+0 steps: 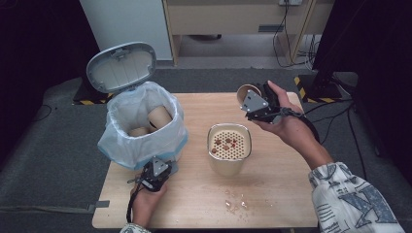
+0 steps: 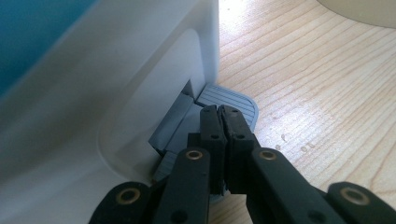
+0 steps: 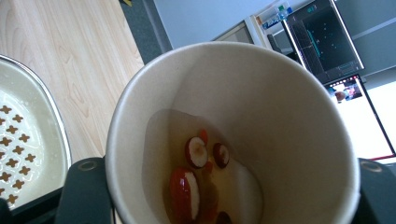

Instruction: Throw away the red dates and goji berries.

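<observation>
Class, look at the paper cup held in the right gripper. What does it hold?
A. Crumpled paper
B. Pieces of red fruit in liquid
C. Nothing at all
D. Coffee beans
B: the right gripper view looks into the paper cup, where red fruit pieces sit in pale liquid.

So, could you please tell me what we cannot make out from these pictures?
- Right gripper, high view: its jaws are hidden behind the paper cup and its grey plate.
- Cup, right gripper view: its bottom is cut off by the lower edge.
- Paper cups in the bin, high view: the bin liner hides their lower parts.
- Pedal, left gripper view: the shut left gripper covers its near part.
</observation>
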